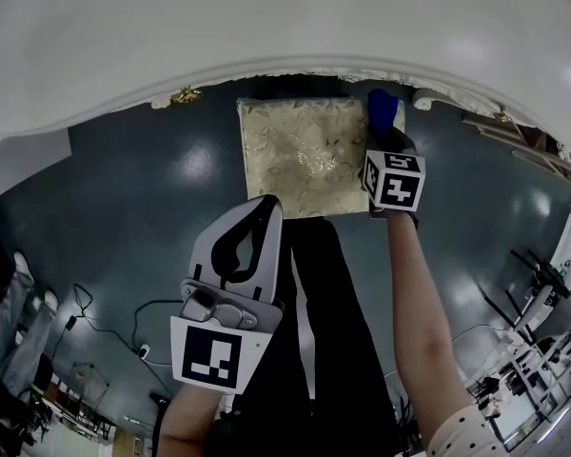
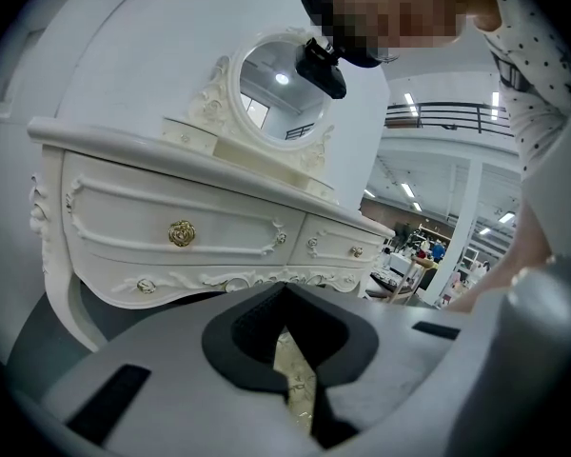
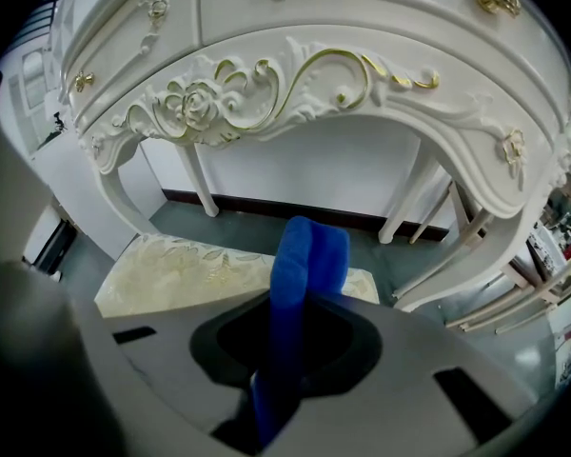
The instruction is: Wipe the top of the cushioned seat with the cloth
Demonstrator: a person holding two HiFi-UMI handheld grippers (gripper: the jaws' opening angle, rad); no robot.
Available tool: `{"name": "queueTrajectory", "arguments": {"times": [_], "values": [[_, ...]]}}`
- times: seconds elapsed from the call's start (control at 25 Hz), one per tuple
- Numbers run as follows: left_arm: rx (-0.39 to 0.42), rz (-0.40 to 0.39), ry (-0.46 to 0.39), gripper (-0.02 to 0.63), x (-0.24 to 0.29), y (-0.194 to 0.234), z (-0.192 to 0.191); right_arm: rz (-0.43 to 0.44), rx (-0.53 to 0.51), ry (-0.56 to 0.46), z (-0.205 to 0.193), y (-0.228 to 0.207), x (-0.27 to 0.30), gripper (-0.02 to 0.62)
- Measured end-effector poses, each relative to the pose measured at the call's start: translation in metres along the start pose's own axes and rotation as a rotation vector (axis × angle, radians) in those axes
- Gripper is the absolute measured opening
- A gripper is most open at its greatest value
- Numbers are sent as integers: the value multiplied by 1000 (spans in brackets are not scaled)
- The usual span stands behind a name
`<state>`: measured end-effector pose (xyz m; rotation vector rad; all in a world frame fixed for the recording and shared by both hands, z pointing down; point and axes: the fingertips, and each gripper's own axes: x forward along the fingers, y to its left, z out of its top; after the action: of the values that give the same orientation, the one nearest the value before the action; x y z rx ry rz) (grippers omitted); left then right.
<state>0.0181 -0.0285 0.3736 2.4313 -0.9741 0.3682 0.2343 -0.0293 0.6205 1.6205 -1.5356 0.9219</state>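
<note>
The cushioned seat (image 1: pixel 300 155), square with a pale gold leaf pattern, stands on the dark floor under the edge of the white dressing table (image 1: pixel 266 27). My right gripper (image 1: pixel 386 129) hangs over the seat's far right corner, shut on a folded blue cloth (image 1: pixel 382 109). In the right gripper view the blue cloth (image 3: pixel 307 255) sticks up between the jaws of the right gripper (image 3: pixel 303 298), above the seat (image 3: pixel 186 269). My left gripper (image 1: pixel 266 206) is shut and empty, held over the seat's near edge. A sliver of the seat (image 2: pixel 301 390) shows through the left gripper (image 2: pixel 285 298).
The dressing table has carved drawers with gold knobs (image 2: pixel 181 233), an oval mirror (image 2: pixel 278 91) and thin white legs (image 3: pixel 195 181) behind the seat. Cables (image 1: pixel 114 327) lie on the floor at the left. The person's black-trousered legs (image 1: pixel 328 331) stand just before the seat.
</note>
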Motion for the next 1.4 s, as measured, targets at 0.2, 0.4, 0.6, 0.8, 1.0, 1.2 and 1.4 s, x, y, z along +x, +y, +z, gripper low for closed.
{"name": "queueTrajectory", "arguments": {"times": [0.2, 0.4, 0.6, 0.8, 1.0, 1.2, 1.4], "values": [[-15, 4, 0, 9, -5, 1, 0, -8, 4, 0, 1, 7, 0, 63], [-23, 20, -2, 9, -9, 8, -1, 1, 2, -1, 3, 16, 2, 63], [-33, 42, -14, 9, -13, 15, 2, 9, 14, -6, 6, 26, 2, 63], [-44, 62, -13, 9, -18, 22, 0, 20, 21, -10, 8, 38, 3, 63], [-49, 82, -16, 9, -25, 29, 1, 29, 22, -15, 10, 50, 3, 63], [-55, 96, -24, 9, -28, 35, 1, 55, 12, -19, 13, 67, 6, 63], [-62, 101, -30, 9, -33, 37, 1, 67, 10, -22, 16, 81, 8, 63]]}}
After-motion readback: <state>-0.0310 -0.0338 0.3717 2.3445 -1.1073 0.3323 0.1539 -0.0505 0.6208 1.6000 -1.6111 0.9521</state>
